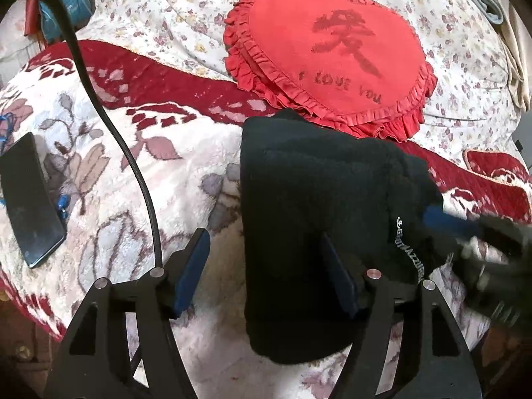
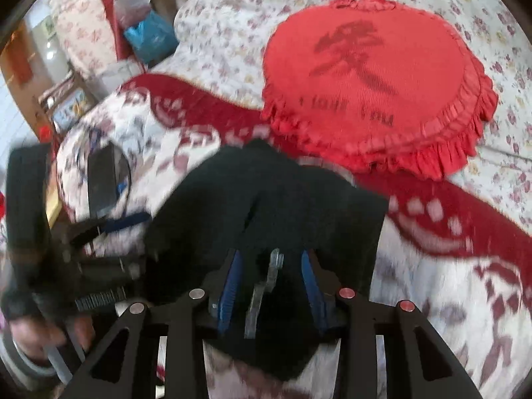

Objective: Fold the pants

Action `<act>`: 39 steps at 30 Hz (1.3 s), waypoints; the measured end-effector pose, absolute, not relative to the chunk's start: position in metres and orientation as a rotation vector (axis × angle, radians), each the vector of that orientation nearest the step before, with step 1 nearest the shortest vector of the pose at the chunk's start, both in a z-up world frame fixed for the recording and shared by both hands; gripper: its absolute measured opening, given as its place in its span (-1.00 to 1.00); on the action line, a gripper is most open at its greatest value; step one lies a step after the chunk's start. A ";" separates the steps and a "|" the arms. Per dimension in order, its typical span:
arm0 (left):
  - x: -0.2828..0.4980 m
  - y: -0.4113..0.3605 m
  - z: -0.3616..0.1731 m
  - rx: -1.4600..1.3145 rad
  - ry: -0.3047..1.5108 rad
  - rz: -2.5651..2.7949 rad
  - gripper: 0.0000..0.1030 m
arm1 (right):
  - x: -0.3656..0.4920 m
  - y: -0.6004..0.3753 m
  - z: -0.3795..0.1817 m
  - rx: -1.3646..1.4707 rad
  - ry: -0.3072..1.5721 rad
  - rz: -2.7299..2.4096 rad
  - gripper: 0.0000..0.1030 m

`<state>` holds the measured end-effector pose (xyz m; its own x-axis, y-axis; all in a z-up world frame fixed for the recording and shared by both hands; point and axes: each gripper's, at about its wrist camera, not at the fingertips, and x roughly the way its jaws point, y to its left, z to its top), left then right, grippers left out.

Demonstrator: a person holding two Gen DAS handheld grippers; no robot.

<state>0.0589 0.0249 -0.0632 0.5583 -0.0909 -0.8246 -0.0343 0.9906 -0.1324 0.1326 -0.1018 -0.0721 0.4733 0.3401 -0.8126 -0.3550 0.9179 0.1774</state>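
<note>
Bare blanket (image 1: 186, 179) lay open at nine o'clock of the folded black pants (image 1: 316, 199), room enough for a gripper. Farther that way a phone (image 1: 30, 199) and a hanging cable (image 1: 133, 166) blocked passage. At twelve o'clock a red heart pillow (image 1: 332, 53) touched the pants' far edge.

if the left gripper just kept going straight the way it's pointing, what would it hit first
Most likely the fleecy floral blanket in the gap between its open fingers. The folded black pants lie over the right side of its path, by the right finger, so that finger may catch the cloth first; depth is unclear.
</note>
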 end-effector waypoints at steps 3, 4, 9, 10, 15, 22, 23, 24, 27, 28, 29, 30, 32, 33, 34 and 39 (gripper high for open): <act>0.054 0.026 -0.069 -0.160 0.974 -0.027 0.37 | 0.123 -0.100 -0.094 -0.029 1.005 0.411 -0.22; 0.052 0.025 -0.069 -0.161 0.968 -0.021 0.37 | 0.121 -0.099 -0.094 -0.034 0.992 0.409 -0.21; 0.044 0.021 -0.055 -0.127 0.930 0.004 0.36 | 0.116 -0.106 -0.070 0.014 0.953 0.421 -0.19; 0.041 0.019 -0.050 -0.113 0.911 0.016 0.36 | 0.112 -0.107 -0.064 0.018 0.932 0.415 -0.15; 0.030 0.017 -0.034 -0.105 0.855 0.035 0.36 | 0.100 -0.111 -0.046 0.046 0.873 0.403 -0.03; 0.016 0.009 -0.020 -0.036 0.828 0.060 0.36 | 0.094 -0.114 -0.035 0.055 0.854 0.393 0.02; 0.014 0.009 -0.017 -0.033 0.821 0.065 0.36 | 0.093 -0.115 -0.034 0.059 0.852 0.391 0.03; 0.012 0.009 -0.016 -0.036 0.817 0.067 0.36 | 0.092 -0.116 -0.033 0.061 0.851 0.387 0.04; 0.009 0.010 -0.012 -0.043 0.817 0.078 0.36 | 0.089 -0.119 -0.030 0.066 0.846 0.385 0.06; 0.008 0.011 -0.010 -0.039 0.813 0.090 0.36 | 0.088 -0.119 -0.030 0.066 0.845 0.384 0.07; 0.007 0.011 -0.009 -0.035 0.809 0.098 0.36 | 0.087 -0.120 -0.029 0.067 0.844 0.383 0.07; 0.005 0.011 -0.009 -0.033 0.805 0.101 0.36 | 0.086 -0.120 -0.029 0.067 0.845 0.383 0.08; 0.003 0.012 -0.007 -0.037 0.802 0.108 0.36 | 0.085 -0.120 -0.029 0.066 0.851 0.385 0.10; 0.002 0.012 -0.007 -0.033 0.802 0.116 0.36 | 0.085 -0.120 -0.029 0.064 0.853 0.387 0.11; 0.001 0.012 -0.006 -0.028 0.802 0.122 0.36 | 0.084 -0.120 -0.029 0.063 0.853 0.389 0.11; -0.003 0.013 -0.005 -0.026 0.803 0.136 0.36 | 0.083 -0.120 -0.028 0.066 0.848 0.396 0.13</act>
<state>-0.0032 0.0131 -0.0050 0.6863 0.1120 -0.7187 -0.1317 0.9909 0.0287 0.0828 -0.1199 -0.0275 0.5932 0.3663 -0.7169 -0.3144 0.9252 0.2125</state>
